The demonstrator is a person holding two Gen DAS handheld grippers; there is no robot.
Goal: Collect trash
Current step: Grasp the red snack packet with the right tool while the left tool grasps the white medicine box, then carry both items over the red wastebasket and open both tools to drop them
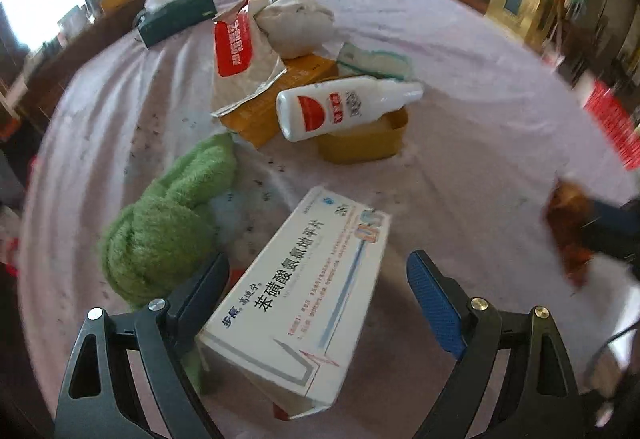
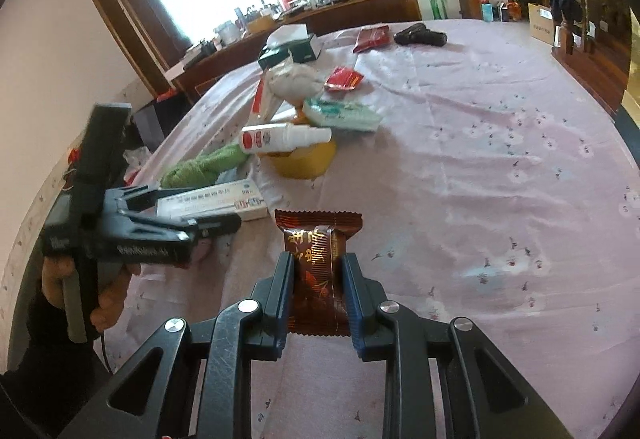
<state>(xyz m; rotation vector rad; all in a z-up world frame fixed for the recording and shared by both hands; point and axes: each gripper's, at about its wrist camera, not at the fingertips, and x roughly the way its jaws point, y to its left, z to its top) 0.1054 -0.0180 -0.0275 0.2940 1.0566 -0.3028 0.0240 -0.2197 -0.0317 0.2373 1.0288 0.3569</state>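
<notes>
A white medicine box (image 1: 304, 295) lies on the pink-clothed table (image 1: 460, 159), between the wide-apart fingers of my open left gripper (image 1: 316, 275); the pads do not press on it. My right gripper (image 2: 318, 259) is shut on a brown snack wrapper (image 2: 320, 229) and holds it just over the cloth. That wrapper (image 1: 568, 235) also shows blurred at the right edge of the left wrist view. In the right wrist view a hand (image 2: 108, 295) holds the left gripper (image 2: 216, 227) over the medicine box (image 2: 216, 201).
Behind the box lies a heap: green towel (image 1: 168, 215), white bottle (image 1: 344, 107) across a yellow container (image 1: 360, 147), red-and-white bag (image 1: 240, 51), white bundle (image 1: 296, 23), teal tissue pack (image 1: 376, 59). Farther back are a dark green box (image 1: 176, 19), red packets (image 2: 344, 79) and a black object (image 2: 420, 35).
</notes>
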